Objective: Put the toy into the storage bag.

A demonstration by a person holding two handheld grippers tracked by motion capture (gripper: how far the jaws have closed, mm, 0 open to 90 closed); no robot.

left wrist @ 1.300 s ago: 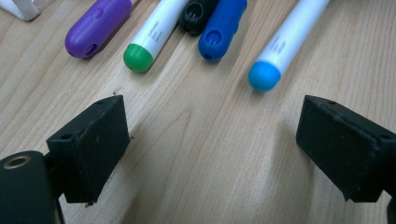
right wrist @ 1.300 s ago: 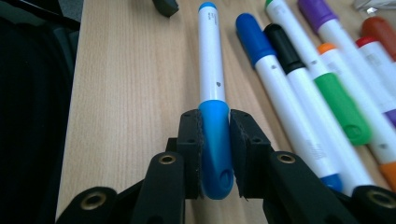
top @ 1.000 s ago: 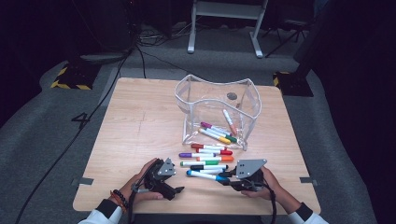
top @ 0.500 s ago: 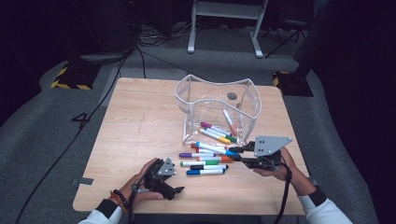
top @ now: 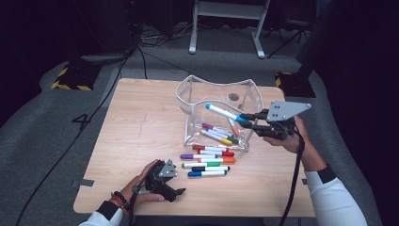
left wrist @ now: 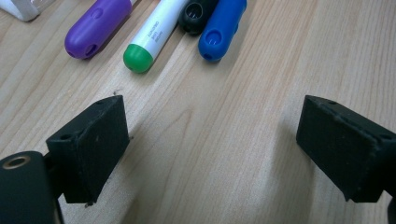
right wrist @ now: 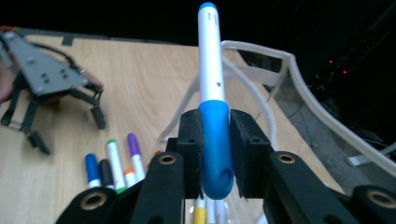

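The right hand-held gripper (top: 248, 120) is hovering beside the clear bin (top: 190, 96), pinching a blue marker (top: 226, 113) above its rim, while the left hand-held gripper (top: 176, 192) is resting spread on the surface (top: 136, 122).

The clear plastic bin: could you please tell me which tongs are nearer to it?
Right. The right tongs hover at the clear bin, holding a blue marker; the left tongs rest near the table's front edge.

Surface (top: 141, 122): light wood-grain top, standing on grey carpet. Directly on it: clear container (top: 219, 110) right of centre toward the far edge, and a loose row of markers (top: 207, 162) just in front of it. Left gripper (top: 162, 181) rests on the near edge beside the markers. Left half bare.
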